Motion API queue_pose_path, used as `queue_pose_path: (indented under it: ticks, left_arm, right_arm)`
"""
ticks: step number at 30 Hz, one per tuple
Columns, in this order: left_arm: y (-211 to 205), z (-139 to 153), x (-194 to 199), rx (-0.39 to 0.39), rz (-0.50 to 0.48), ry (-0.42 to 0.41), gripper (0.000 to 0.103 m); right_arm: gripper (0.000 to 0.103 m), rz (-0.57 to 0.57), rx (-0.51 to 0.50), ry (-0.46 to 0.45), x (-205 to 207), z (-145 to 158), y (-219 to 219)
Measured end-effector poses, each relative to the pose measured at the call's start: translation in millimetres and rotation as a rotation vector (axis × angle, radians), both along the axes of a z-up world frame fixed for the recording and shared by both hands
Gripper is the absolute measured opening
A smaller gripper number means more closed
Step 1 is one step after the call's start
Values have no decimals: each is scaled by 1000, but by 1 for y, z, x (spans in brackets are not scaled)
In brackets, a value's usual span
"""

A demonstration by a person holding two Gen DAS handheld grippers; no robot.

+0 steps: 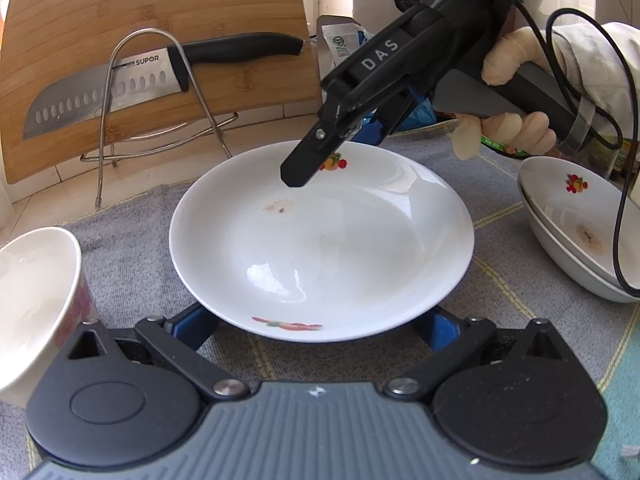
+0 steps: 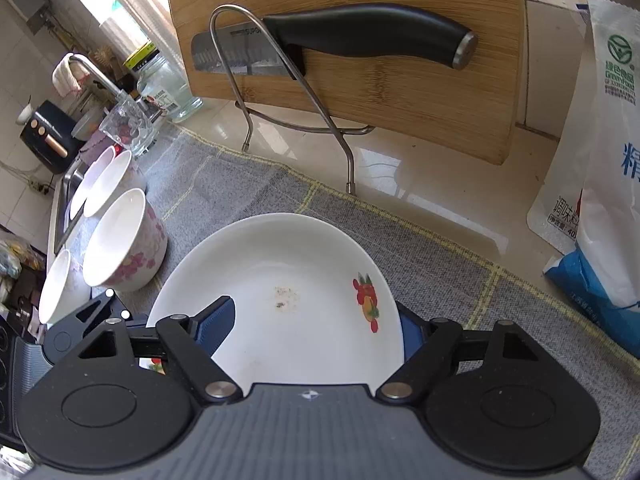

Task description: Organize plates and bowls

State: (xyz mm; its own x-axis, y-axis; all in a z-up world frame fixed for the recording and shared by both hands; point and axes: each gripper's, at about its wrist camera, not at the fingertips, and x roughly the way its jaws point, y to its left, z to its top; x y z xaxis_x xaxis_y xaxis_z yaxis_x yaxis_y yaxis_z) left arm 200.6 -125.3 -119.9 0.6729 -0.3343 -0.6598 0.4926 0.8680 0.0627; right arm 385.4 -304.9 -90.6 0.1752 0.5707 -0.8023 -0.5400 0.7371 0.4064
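Our right tool point(image 2: 316, 328) clamps the white plate's point(image 2: 280, 264) rim; our left tool point(image 1: 316, 330) stands apart, straddling it.

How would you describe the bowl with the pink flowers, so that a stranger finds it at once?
Start at the grey cloth below the bamboo cutting board. Left of the large white plate stand several bowls. The bowl with pink flowers is nearest the plate; its neighbours look plain white.
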Motion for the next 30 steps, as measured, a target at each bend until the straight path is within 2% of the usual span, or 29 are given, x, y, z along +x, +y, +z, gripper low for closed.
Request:
queue_pose_path:
  ticks: [18, 30]
  left_arm:
    - [1, 5, -1, 15, -5, 15, 101]
    - [4, 30, -25, 45, -45, -6, 101]
  right_arm:
    - [86, -16, 17, 17, -8, 5, -1]
    - [86, -32, 53, 3, -38, 29, -6]
